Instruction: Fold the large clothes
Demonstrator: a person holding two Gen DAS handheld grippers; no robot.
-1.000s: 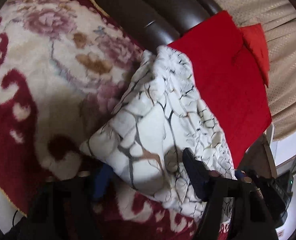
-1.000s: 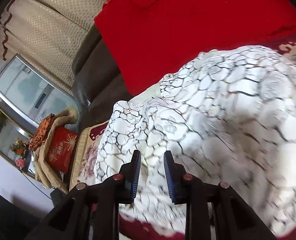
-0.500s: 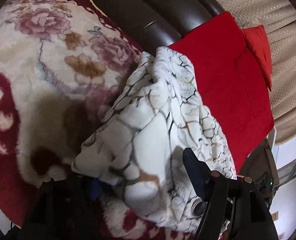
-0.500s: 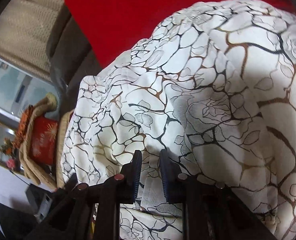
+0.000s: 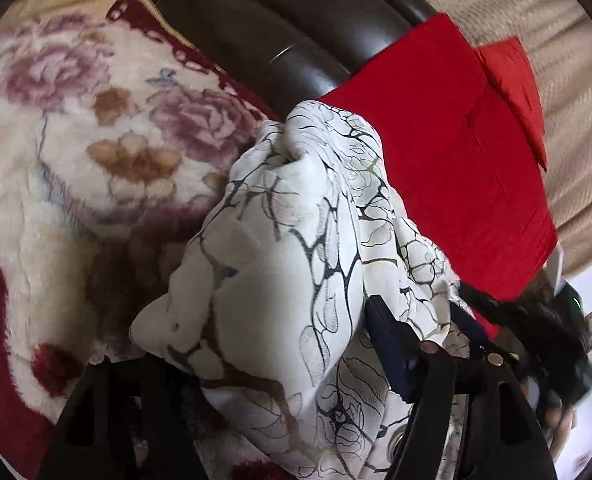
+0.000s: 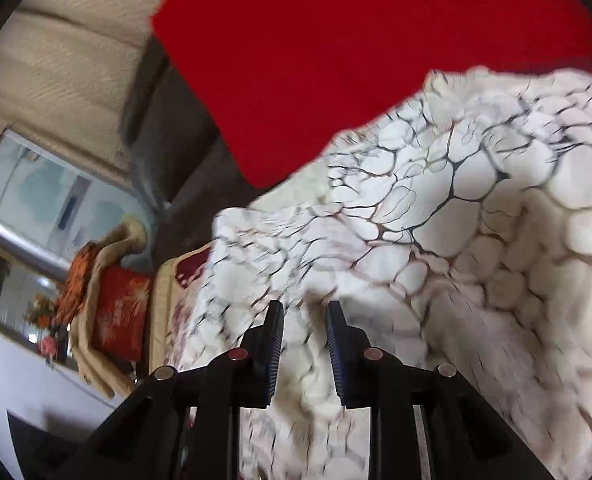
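Note:
A large white garment with a black and brown branching print (image 5: 296, 264) hangs bunched in front of the left wrist camera, over the floral blanket (image 5: 76, 152). My left gripper (image 5: 280, 360) stands wide apart with the cloth draped between its fingers; the left finger is hidden under the cloth. In the right wrist view the same garment (image 6: 435, 248) fills the lower right. My right gripper (image 6: 301, 316) has its jaws a small gap apart with cloth lying between and below them; whether it pinches the cloth is unclear.
A red cushion (image 5: 447, 168) leans on the dark leather sofa back (image 5: 296, 32); it also shows in the right wrist view (image 6: 335, 60). Beige curtains (image 5: 567, 100) hang behind. A small red pillow and beige throw (image 6: 112, 312) sit at the left by a window.
The garment has been lifted and bunched higher in the left view. My right gripper has pulled back from the cloth and its jaws have parted slightly; the view is motion blurred.

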